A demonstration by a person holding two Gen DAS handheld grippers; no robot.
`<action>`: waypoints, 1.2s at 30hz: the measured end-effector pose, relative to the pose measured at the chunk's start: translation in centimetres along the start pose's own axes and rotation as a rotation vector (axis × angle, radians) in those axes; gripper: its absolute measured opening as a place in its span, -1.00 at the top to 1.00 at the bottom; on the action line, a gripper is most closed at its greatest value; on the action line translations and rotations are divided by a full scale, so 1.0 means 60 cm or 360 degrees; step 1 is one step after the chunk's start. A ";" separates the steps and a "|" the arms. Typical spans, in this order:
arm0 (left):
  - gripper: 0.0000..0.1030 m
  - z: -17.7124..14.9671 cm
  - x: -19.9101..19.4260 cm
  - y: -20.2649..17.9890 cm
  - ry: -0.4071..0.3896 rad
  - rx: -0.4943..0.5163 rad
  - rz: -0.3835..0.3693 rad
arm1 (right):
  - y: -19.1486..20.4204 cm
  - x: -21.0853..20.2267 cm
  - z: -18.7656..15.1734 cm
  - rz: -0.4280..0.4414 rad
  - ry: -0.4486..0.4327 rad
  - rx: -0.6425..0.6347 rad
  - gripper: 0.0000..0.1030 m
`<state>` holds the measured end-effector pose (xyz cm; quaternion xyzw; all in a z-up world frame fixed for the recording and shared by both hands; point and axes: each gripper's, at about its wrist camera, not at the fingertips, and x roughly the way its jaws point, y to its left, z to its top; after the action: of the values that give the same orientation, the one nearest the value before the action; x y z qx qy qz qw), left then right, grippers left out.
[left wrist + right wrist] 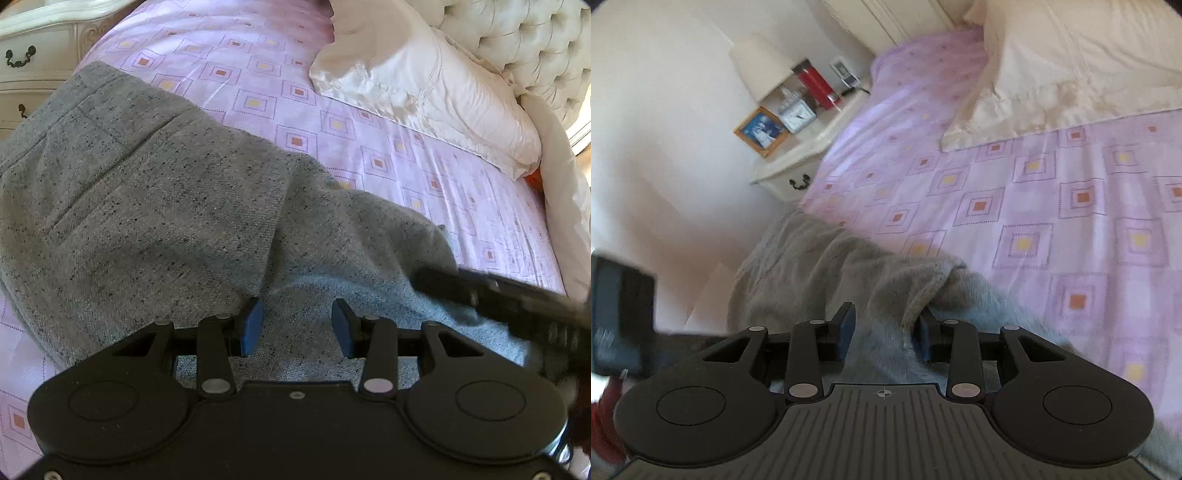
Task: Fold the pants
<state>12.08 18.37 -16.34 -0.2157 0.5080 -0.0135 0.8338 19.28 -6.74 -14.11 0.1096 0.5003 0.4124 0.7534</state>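
Grey speckled pants (147, 192) lie on the bed, partly folded, with one layer over another. My left gripper (297, 325) is open just above the grey fabric, with nothing between its blue pads (251, 325). My right gripper (884, 332) is open too; a raised fold of the pants (849, 269) lies between and in front of its pads, and the cloth edge touches the right pad (925, 338). The right gripper also shows as a dark blurred shape at the right edge of the left wrist view (517, 299).
The bed has a pink sheet with square patterns (369, 155). White pillows (424, 85) lie by a tufted headboard (524, 33). A cream nightstand (798, 158) carries a lamp, a clock, a photo frame and a red bottle (816, 86). A cream dresser (33, 48) stands at the left.
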 end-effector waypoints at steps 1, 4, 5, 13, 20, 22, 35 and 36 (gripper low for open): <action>0.02 0.000 0.000 -0.002 -0.0001 0.0008 0.0006 | -0.005 0.008 0.002 -0.0001 0.0011 0.0006 0.32; 0.02 -0.001 0.000 -0.008 -0.0003 0.0038 0.0028 | -0.006 0.013 0.021 0.0004 -0.0103 0.0027 0.33; 0.02 -0.001 0.001 -0.009 -0.0003 0.0043 0.0032 | -0.001 0.000 0.022 -0.0022 -0.0212 0.0017 0.33; 0.02 0.002 0.002 -0.006 0.0000 0.0041 0.0021 | 0.021 0.009 -0.004 -0.0225 -0.0220 -0.0182 0.33; 0.02 0.001 -0.003 -0.001 -0.0003 0.0002 -0.0006 | 0.039 0.027 0.008 -0.0400 -0.0184 -0.0230 0.33; 0.02 0.000 -0.004 -0.002 -0.0006 0.0004 -0.0007 | 0.034 0.026 0.016 -0.0488 -0.0244 -0.0192 0.33; 0.03 -0.006 -0.008 -0.036 -0.0030 0.0166 0.0113 | 0.045 0.054 0.028 -0.0582 -0.0153 -0.0422 0.92; 0.03 -0.007 -0.011 -0.035 -0.0040 0.0161 0.0107 | 0.038 0.062 0.028 -0.0608 -0.0150 -0.0401 0.92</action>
<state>11.83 16.50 -15.15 -0.1564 0.5030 -0.0086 0.8500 20.14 -2.18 -14.45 -0.0628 0.4209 0.3160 0.8480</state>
